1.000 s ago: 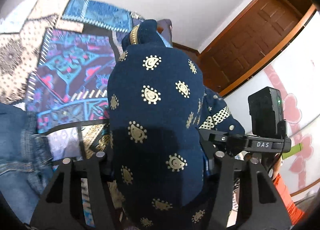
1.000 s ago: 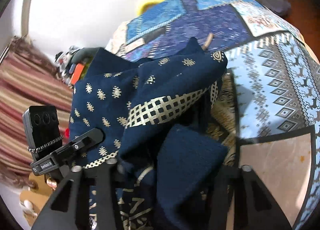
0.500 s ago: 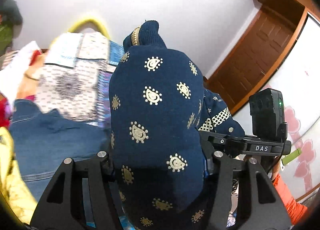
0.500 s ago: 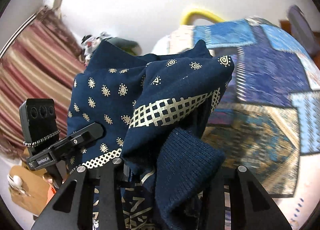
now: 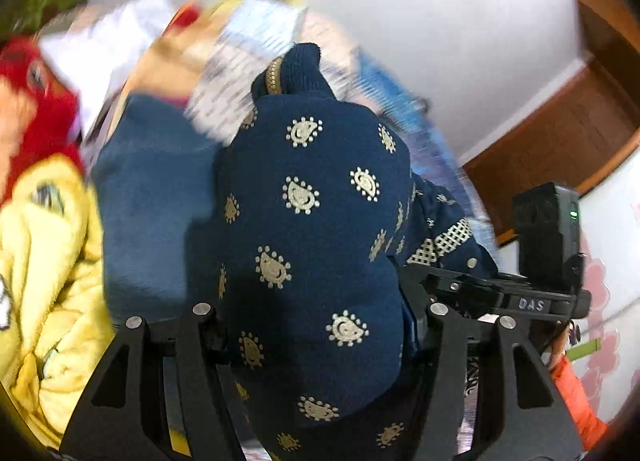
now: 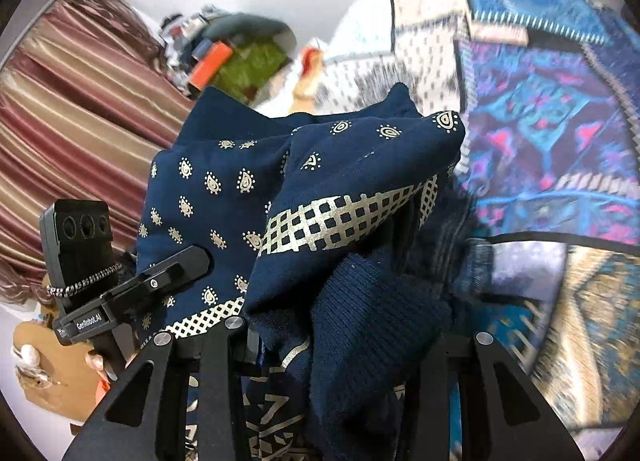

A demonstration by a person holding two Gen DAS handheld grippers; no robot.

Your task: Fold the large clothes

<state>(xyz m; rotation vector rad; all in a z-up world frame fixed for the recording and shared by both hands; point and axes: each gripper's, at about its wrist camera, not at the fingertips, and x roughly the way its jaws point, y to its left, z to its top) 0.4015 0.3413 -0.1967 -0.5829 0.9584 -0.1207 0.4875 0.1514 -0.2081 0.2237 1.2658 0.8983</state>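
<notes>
Between the jaws of the left gripper (image 5: 316, 325) bulges a thick bunch of the navy garment (image 5: 308, 229), a knit piece printed with gold paisley drops; the jaws stand clamped on it, and a ribbed cuff or collar with a gold zip (image 5: 294, 71) pokes up past the bunch. The right gripper (image 6: 336, 337) pinches another part of the same garment (image 6: 304, 197), where a gold lattice band (image 6: 340, 221) and a ribbed hem (image 6: 372, 313) fold over its fingers. Both grips look like the hold one takes on two edges of a large piece to lift it clear and carry it, so the fabric hangs bunched rather than spread.

Beyond the garment in the right view lies the patchwork bedspread (image 6: 552, 109), the likely folding surface, with a striped curtain (image 6: 80, 101) off to the garment's left. Left of the garment in the left view, blurred, sit a denim piece (image 5: 152, 197), a yellow fleece item (image 5: 48, 261) and something red (image 5: 36, 101), apparently the waiting pile. Right of the garment stands a wooden door (image 5: 560, 141).

My guess is that folding proper has hardly begun, since no flat layer shows.
</notes>
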